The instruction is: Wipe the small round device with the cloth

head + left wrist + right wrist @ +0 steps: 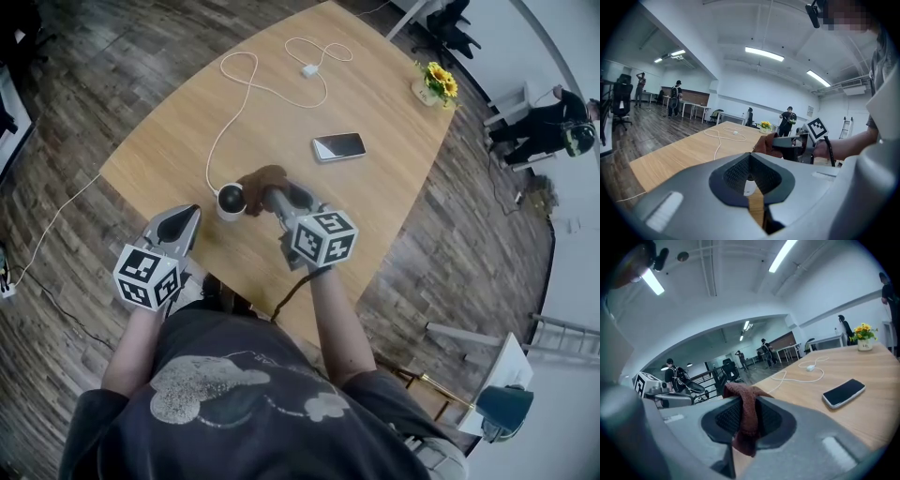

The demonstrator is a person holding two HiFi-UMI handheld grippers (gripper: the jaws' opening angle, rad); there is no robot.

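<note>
The right claw (pixel 750 401) is clamped on the cloth (pixel 746 418). The brown fabric is pinched between the padded jaws, humped over their tips with a tail hanging below. The left claw (pixel 750 156) has its jaws together at the tips, with nothing gripped between the dark ribbed pads.

In the head view, both claws are low over the near edge of the counter (pixel 384 202), aimed away from the person. Between them stands the small round device (pixel 231 199) — a black ball on a white base. The left claw's tips are near its left side but apart from it. The bunched cloth lies close against its right side — whether it touches cannot be told.

A white cable (pixel 246 89) runs from the device across the counter in loops to a small white plug (pixel 310 69). A phone (pixel 338 146) lies flat beyond the right claw, well apart from the device. A pot of yellow flowers (pixel 437 82) stands at the far edge.
</note>
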